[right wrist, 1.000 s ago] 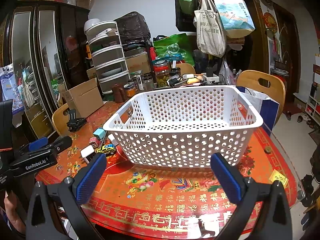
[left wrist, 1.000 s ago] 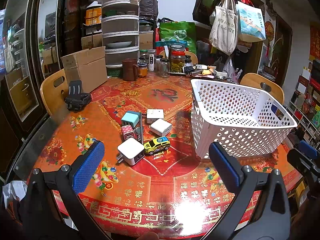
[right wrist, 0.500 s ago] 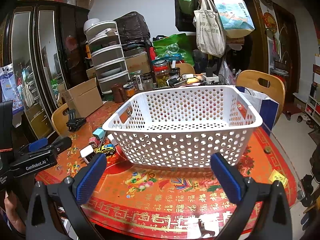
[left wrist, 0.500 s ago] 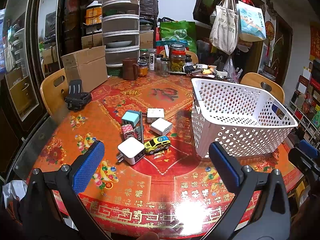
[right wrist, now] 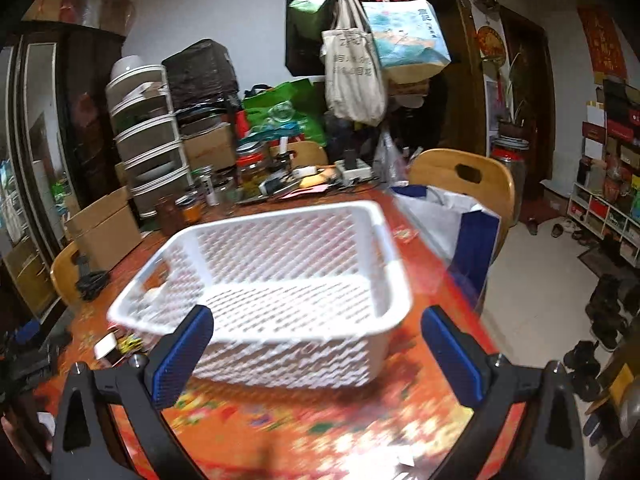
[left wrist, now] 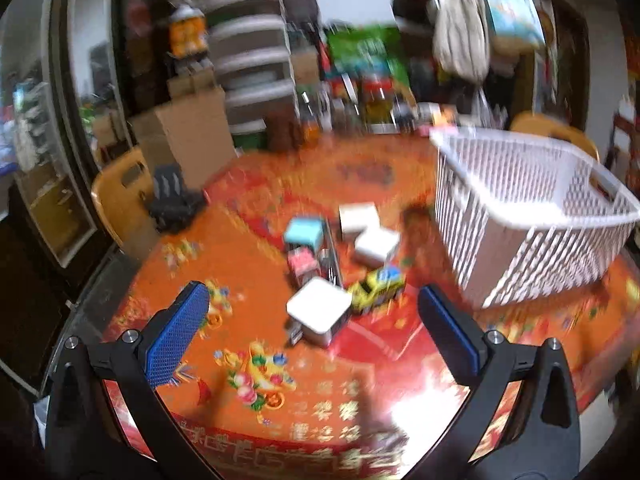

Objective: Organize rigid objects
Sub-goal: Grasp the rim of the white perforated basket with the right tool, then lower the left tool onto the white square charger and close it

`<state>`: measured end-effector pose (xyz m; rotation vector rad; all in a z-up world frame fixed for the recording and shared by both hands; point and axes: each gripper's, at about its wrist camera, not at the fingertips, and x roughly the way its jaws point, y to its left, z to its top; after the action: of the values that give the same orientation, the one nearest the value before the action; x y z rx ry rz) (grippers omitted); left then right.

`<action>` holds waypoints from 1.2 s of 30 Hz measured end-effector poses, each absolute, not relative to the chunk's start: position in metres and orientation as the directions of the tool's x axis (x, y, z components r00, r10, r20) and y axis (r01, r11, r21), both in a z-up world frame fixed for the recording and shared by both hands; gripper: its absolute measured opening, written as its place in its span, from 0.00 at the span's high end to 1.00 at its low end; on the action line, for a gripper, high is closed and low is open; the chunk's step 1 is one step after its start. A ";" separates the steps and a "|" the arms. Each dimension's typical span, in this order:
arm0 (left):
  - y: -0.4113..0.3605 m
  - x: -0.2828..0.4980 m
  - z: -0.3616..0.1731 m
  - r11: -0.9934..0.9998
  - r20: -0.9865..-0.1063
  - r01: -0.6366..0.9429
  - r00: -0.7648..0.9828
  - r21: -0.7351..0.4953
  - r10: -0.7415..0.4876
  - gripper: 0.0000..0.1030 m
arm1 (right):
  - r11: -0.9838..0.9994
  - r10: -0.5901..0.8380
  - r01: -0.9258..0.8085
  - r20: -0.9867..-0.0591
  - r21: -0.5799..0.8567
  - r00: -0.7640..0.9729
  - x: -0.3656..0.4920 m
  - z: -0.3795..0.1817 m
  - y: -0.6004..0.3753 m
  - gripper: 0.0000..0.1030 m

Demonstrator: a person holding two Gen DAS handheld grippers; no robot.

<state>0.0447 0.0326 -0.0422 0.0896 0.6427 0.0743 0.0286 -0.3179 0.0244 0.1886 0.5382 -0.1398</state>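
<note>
A cluster of small rigid objects lies mid-table in the blurred left wrist view: a white square charger (left wrist: 318, 310), a yellow toy car (left wrist: 377, 289), a teal block (left wrist: 304, 233), a pink block (left wrist: 303, 263) and two more white boxes (left wrist: 376, 242). My left gripper (left wrist: 314, 334) is open just in front of the white charger, holding nothing. The white perforated basket (left wrist: 532, 216) stands to their right. In the right wrist view the basket (right wrist: 280, 280) fills the centre, and my right gripper (right wrist: 318, 354) is open at its near wall, holding nothing.
A red patterned tablecloth (right wrist: 320, 420) covers the round table. Jars and clutter (right wrist: 252, 168) line the far side, with a cardboard box (left wrist: 188, 136) and a black object (left wrist: 172, 200) at the left. Wooden chairs (right wrist: 464, 180) surround the table. A blue-white bag (right wrist: 452, 224) sits beyond the basket.
Both grippers have moved forward and down toward the table; the left now sits closer to the object cluster, the right closer to and higher over the basket. Both views are blurred.
</note>
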 end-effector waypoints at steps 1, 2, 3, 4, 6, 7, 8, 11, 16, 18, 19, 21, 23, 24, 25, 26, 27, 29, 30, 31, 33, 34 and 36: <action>0.036 0.049 -0.046 0.993 -0.608 -0.042 0.787 0.109 0.100 0.00 | 0.965 -0.108 0.217 -0.534 0.146 0.839 0.038 0.025 -0.332 0.00; 0.043 0.054 -0.053 0.994 -0.625 -0.052 0.774 0.101 0.104 0.00 | 0.960 -0.117 0.235 -0.544 0.152 0.831 0.044 0.025 -0.341 0.01; 0.048 0.056 -0.058 0.995 -0.636 -0.055 0.766 0.087 0.098 0.00 | 0.953 -0.131 0.260 -0.559 0.157 0.819 0.054 0.024 -0.355 0.04; 0.056 0.060 -0.064 0.996 -0.648 -0.057 0.757 0.068 0.088 0.00 | 0.949 -0.142 0.276 -0.572 0.153 0.808 0.062 0.022 -0.363 0.12; 0.066 0.065 -0.074 0.995 -0.665 -0.080 0.740 0.067 0.105 0.00 | 0.943 -0.152 0.299 -0.610 0.146 0.777 0.078 0.013 -0.377 0.23; 0.070 0.067 -0.078 0.993 -0.673 -0.091 0.730 0.077 0.119 0.00 | 0.944 -0.144 0.296 -0.626 0.146 0.766 0.085 0.009 -0.379 0.28; 0.073 0.070 -0.082 0.992 -0.680 -0.098 0.722 0.086 0.130 0.00 | 0.947 -0.128 0.286 -0.646 0.145 0.753 0.093 0.002 -0.381 0.31; 0.077 0.074 -0.090 0.991 -0.689 -0.101 0.712 0.093 0.137 0.00 | 0.950 -0.093 0.267 -0.670 0.162 0.736 0.107 -0.011 -0.378 0.39; 0.070 0.083 -0.099 0.995 -0.709 -0.061 0.697 0.083 0.102 0.00 | 0.960 -0.058 0.237 -0.717 0.152 0.694 0.125 -0.027 -0.362 0.70; 0.063 0.086 -0.103 0.996 -0.724 -0.037 0.685 0.084 0.087 0.00 | 0.962 -0.048 0.228 -0.731 0.149 0.681 0.129 -0.034 -0.355 0.74; 0.060 0.088 -0.106 0.996 -0.731 -0.029 0.677 0.085 0.082 0.00 | 0.961 -0.053 0.234 -0.734 0.146 0.677 0.130 -0.036 -0.354 0.76; 0.057 0.093 -0.112 0.996 -0.743 -0.019 0.665 0.086 0.076 0.00 | 0.958 -0.067 0.248 -0.735 0.141 0.674 0.130 -0.036 -0.353 0.78; 0.057 0.100 -0.118 0.997 -0.751 -0.014 0.657 0.078 0.068 0.00 | 0.957 -0.076 0.257 -0.737 0.135 0.672 0.130 -0.036 -0.352 0.83; 0.057 0.102 -0.119 0.997 -0.754 -0.018 0.654 0.073 0.067 0.00 | 0.957 -0.079 0.258 -0.736 0.133 0.672 0.130 -0.036 -0.353 0.83; 0.058 0.104 -0.120 0.997 -0.756 -0.024 0.651 0.068 0.067 0.00 | 0.957 -0.086 0.261 -0.738 0.125 0.670 0.130 -0.036 -0.352 0.84; 0.060 0.107 -0.121 0.998 -0.756 -0.032 0.651 0.062 0.068 0.00 | 0.958 -0.092 0.262 -0.739 0.118 0.668 0.130 -0.036 -0.351 0.85; 0.061 0.109 -0.121 0.998 -0.755 -0.039 0.652 0.057 0.069 0.00 | 0.958 -0.092 0.262 -0.740 0.117 0.666 0.130 -0.035 -0.353 0.85; 0.062 0.114 -0.121 0.997 -0.751 -0.054 0.656 0.051 0.074 0.00 | 0.958 -0.092 0.262 -0.741 0.116 0.665 0.131 -0.035 -0.353 0.85; 0.062 0.116 -0.120 0.997 -0.749 -0.057 0.658 0.052 0.076 0.00 | 0.958 -0.092 0.261 -0.741 0.116 0.665 0.131 -0.035 -0.352 0.85; 0.063 0.117 -0.120 0.997 -0.749 -0.058 0.658 0.053 0.078 0.00 | 0.958 -0.092 0.262 -0.741 0.116 0.665 0.131 -0.035 -0.352 0.85; 0.062 0.123 -0.120 0.996 -0.752 -0.059 0.654 0.060 0.084 0.00 | 0.959 -0.092 0.260 -0.742 0.114 0.664 0.131 -0.035 -0.352 0.85; 0.062 0.125 -0.120 0.997 -0.753 -0.057 0.653 0.058 0.081 0.00 | 0.959 -0.092 0.258 -0.742 0.112 0.664 0.131 -0.035 -0.351 0.85; 0.059 0.129 -0.122 0.997 -0.754 -0.053 0.651 0.060 0.080 0.04 | 0.960 -0.089 0.255 -0.741 0.113 0.665 0.132 -0.035 -0.351 0.85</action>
<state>0.1287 0.0592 -0.1217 0.0337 0.8580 0.0754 0.1315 -0.3514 -0.0352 0.2147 0.8218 -0.1958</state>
